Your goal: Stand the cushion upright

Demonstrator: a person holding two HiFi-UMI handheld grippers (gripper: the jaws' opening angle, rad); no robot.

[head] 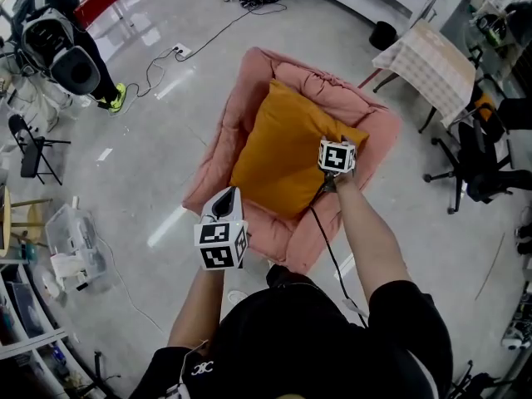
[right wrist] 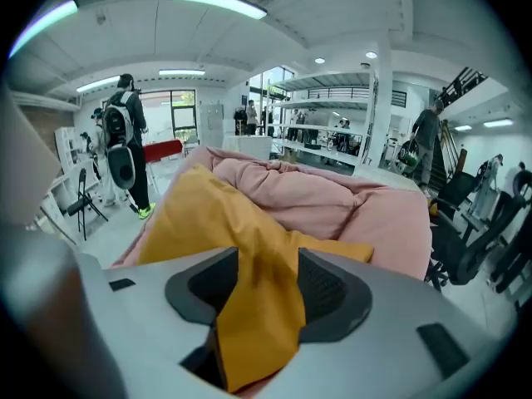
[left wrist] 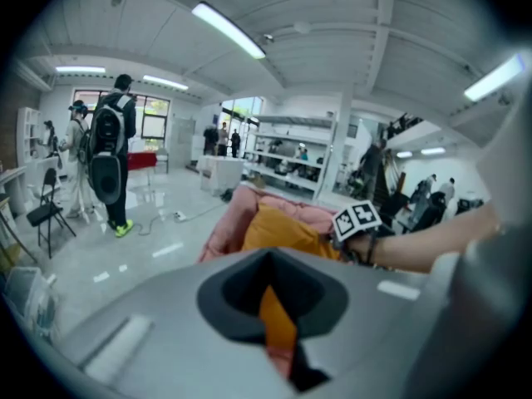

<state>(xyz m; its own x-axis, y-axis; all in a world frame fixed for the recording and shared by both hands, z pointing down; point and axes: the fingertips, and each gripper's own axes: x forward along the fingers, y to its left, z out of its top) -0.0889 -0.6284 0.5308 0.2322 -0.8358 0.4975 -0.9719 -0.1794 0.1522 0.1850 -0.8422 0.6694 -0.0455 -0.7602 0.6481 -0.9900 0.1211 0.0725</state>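
Orange fabric fills the middle of the head view — the cushion (head: 283, 152) lies diamond-wise in the hollow of a pink padded seat (head: 249, 98) on the grey floor (head: 150, 165). Its far corner, at 12 o'clock, rests against the seat's rumpled back padding. It looks tilted rather than upright.

Your left tool (head: 225, 198) meets the cushion at its 7 o'clock edge, where orange gives way to the pink rim. In the left gripper view its jaws are drawn to a narrow slit, with a thin strip of the orange cover pinched in it.

Your right tool (right wrist: 262, 306) is at the cushion's 3 o'clock corner, your forearm (head: 366, 239) reaching over the seat's near rim. In the right gripper view its jaws stand apart. A loose fold of the cover hangs between the ribbed pads (right wrist: 328, 285) without being squeezed, and the cushion's pointed corner shows just past the right-hand jaw.

Around the seat, a black cable (head: 208, 40) trails over the floor at 11 o'clock. A person with a backpack (head: 62, 48) stands at 10 o'clock, well apart. A black office chair (head: 482, 165) sits at 3 o'clock — near a draped checked cloth (head: 432, 65) at 2 o'clock.
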